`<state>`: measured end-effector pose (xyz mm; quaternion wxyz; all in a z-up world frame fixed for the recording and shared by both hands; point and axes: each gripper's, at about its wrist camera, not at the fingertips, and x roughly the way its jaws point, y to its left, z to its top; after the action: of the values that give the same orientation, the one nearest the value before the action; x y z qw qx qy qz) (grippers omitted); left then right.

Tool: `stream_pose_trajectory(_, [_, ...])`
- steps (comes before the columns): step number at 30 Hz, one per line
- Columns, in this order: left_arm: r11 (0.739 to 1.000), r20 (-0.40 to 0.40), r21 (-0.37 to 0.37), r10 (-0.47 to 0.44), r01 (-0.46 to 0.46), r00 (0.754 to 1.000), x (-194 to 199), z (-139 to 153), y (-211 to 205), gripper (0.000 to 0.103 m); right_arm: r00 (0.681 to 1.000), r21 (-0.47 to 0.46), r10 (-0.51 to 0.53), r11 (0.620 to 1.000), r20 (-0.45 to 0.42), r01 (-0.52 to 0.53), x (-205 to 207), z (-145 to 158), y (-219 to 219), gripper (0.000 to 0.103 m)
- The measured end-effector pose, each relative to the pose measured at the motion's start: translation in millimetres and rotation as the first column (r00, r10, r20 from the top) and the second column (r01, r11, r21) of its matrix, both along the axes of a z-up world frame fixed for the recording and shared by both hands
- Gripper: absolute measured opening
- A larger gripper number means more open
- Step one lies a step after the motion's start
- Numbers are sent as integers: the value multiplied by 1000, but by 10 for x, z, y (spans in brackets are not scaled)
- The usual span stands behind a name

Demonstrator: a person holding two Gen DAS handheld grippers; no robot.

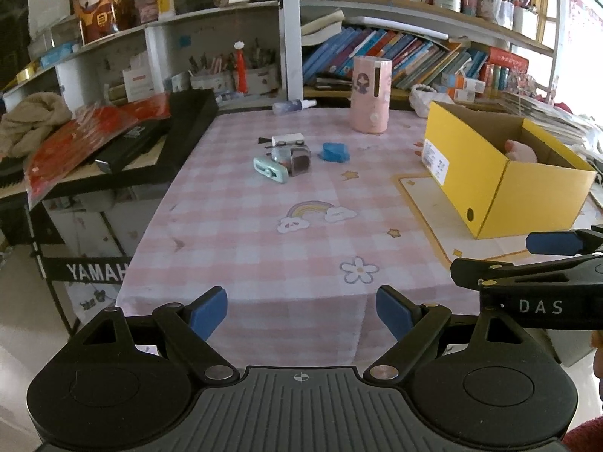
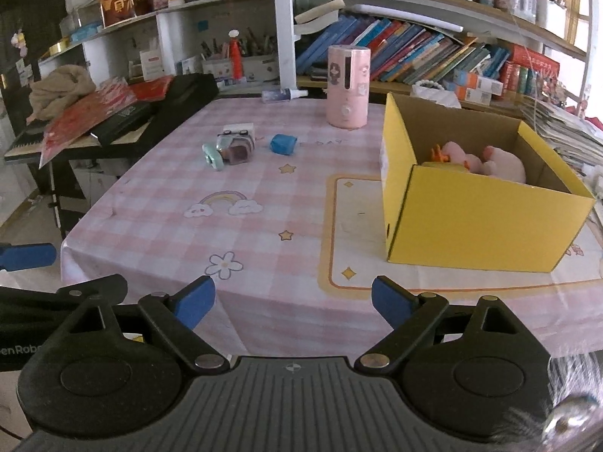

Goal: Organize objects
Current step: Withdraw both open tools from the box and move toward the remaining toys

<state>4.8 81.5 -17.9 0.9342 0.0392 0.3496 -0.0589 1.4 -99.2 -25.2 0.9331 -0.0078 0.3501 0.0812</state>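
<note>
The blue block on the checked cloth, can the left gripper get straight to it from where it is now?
Probably yes. The left gripper is open and empty at the near table edge, and only bare tablecloth lies between it and the blue block. The yellow box stands off to the right, clear of that path.

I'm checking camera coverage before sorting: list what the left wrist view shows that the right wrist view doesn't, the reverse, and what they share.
Only the left wrist view: the YAMAHA lettering on the keyboard stand, and the label on the yellow box's end.

Only the right wrist view: inside the box, an orange toy beside the pink plush toy, of which the left view shows only a sliver.

Both: yellow box, pink cylinder, blue item, the small cluster of items, and the open, empty left gripper and right gripper.
</note>
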Motion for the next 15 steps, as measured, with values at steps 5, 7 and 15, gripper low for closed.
stream_pose_trajectory(5, [1000,-5,3,13,-13,1000,156,-19,17,88,1000,1,18,1000,-2,-18,178,-25,34,91])
stream_pose_trajectory(7, [1000,-8,6,17,-17,1000,236,-26,15,88,1000,5,23,1000,-5,-23,270,-37,42,91])
stream_pose_trajectory(15, [999,-20,-7,43,-43,999,603,-56,10,88,998,3,57,998,-16,-57,723,-42,78,88])
